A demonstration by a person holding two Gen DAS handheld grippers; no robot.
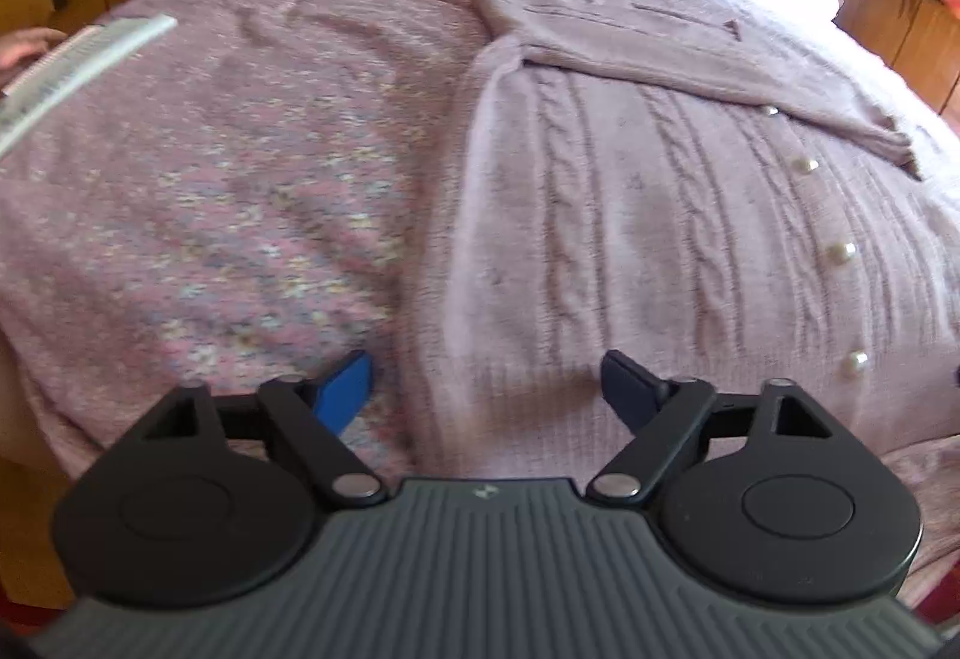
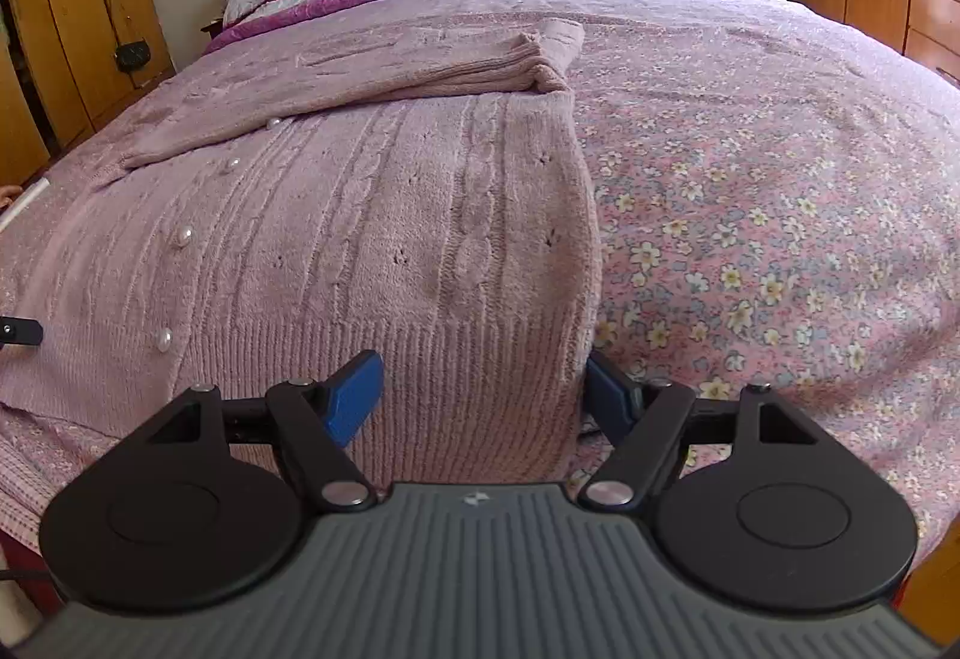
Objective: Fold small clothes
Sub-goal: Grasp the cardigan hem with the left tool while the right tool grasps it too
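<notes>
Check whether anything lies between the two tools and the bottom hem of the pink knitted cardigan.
Nothing visible does: the left tool and right tool hang open right over the pink cable-knit cardigan's hem corners.

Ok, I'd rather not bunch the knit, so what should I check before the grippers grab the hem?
1. Left gripper open over the cardigan hem: ok.
2. Right gripper open, straddling the hem's right corner: ok.
3. Sleeve already folded across the chest: ok.
4. Pearl buttons clear of both grippers: ok.
5. Body lying flat on the bedspread: ok.
6. Pads touching the fabric: cannot tell.
</notes>
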